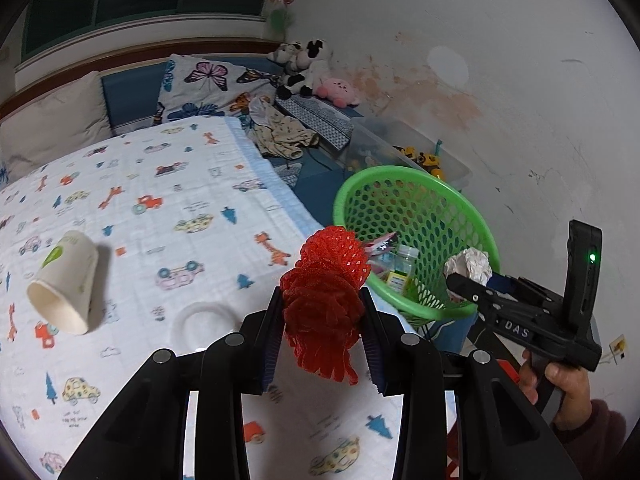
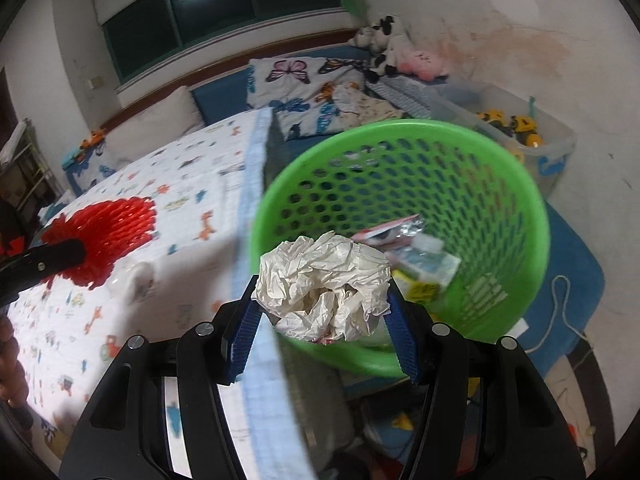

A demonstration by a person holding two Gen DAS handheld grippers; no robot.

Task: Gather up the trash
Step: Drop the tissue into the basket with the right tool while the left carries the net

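I've got both hands loaded. My left gripper (image 1: 322, 312) is clamped on a red foam fruit net (image 1: 324, 292), the 2 pads squeezing its lower half so the upper frill flares out ahead of the fingers. In the left wrist view it sits above the edge of the bed (image 1: 160, 208), with the green basket (image 1: 456, 204) at about 2 o'clock from the net, just beyond the mattress edge. I'd judge the net is held high so it can clear the rim on the way in.

My right gripper (image 2: 324, 300) is closed on a crumpled white paper ball (image 2: 324, 288), pinched at its sides. From the right wrist camera the ball hangs over the near rim of the basket, with the opening spread out at 12 to 2 o'clock beyond it, so I judge it is nearly placed for a drop. Blur on the basket and bed edge suggests this hand is moving. Inside lie a small plastic bottle (image 2: 430, 250) and a foil wrapper (image 2: 394, 228), so the basket is serving as the bin.

1 item remains on the bed: a paper cup (image 1: 66, 280) lying on its side at 9 o'clock from the left gripper, mouth toward me. I expect the paper goes in first, then the net, then the cup.
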